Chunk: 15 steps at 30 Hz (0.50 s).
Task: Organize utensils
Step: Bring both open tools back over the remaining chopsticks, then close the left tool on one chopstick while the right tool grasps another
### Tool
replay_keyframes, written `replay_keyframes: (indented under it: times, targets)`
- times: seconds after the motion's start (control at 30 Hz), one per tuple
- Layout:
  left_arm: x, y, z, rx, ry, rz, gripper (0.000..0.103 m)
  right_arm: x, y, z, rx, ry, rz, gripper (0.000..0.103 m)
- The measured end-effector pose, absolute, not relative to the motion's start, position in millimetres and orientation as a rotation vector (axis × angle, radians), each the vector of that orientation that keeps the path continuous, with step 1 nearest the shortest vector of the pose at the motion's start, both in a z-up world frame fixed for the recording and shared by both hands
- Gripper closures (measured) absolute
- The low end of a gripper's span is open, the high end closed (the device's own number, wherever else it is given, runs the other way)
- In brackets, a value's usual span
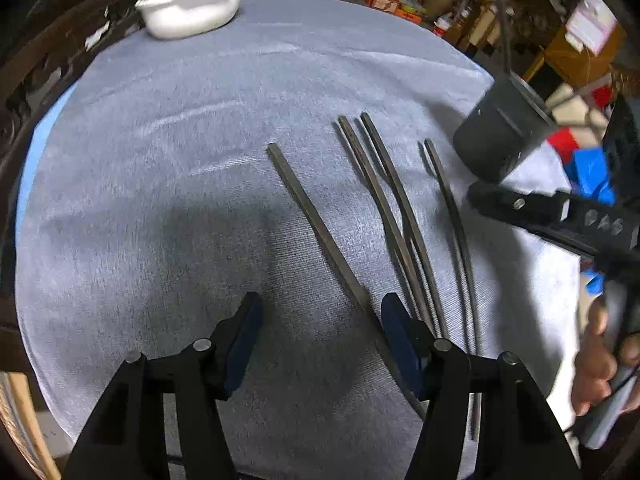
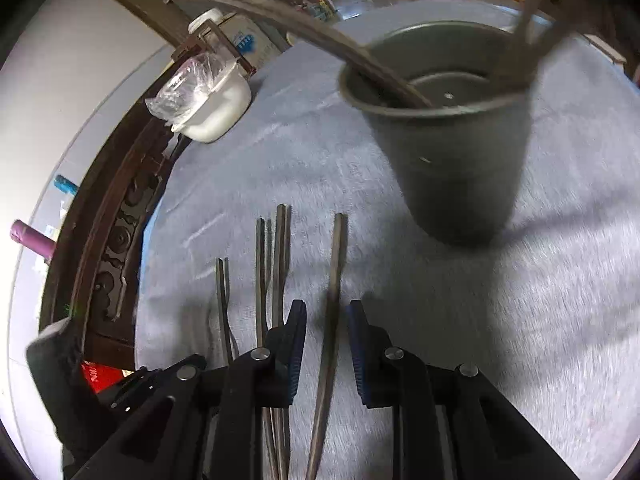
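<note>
Several dark chopsticks lie side by side on the grey cloth (image 1: 160,200). One chopstick (image 1: 312,216) runs slantwise between the fingers of my open left gripper (image 1: 320,300), close to its right pad (image 1: 400,336), untouched by either pad. The others (image 1: 384,200) lie to its right. In the right wrist view my right gripper (image 2: 326,308) straddles the rightmost chopstick (image 2: 336,256), with a gap on both sides of it. A dark cup (image 2: 456,168) stands beyond with chopsticks (image 2: 280,12) leaning in it. From the left wrist view, the cup (image 1: 496,136) and the right gripper (image 1: 484,200) sit at the right.
A white bowl (image 1: 192,8) covered with clear plastic stands at the far left of the round table, also visible from the right wrist view (image 2: 216,108). Dark carved woodwork (image 2: 120,240) borders the table's left side. A hand (image 1: 600,360) holds the right gripper near the table's right edge.
</note>
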<state>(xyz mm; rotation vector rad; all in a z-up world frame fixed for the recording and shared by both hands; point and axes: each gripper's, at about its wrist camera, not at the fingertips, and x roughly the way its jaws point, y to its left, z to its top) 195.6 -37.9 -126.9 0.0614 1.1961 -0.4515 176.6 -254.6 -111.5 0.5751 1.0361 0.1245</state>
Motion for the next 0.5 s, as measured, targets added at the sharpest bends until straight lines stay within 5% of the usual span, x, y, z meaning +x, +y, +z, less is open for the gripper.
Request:
replay_keyframes:
  times: [0.2,0.5]
  targets:
    - [215.1,-21.8,-121.4,-0.093,1.220,-0.385,0.041,190.9,-244.1,-112.7,0.525,1.055,0.073,0.079]
    - [231.8,-26.3,-126.4,-0.166,1.279,-0.333,0.061,199.8,-242.7,-115.3,0.505,1.098,0.026,0.079]
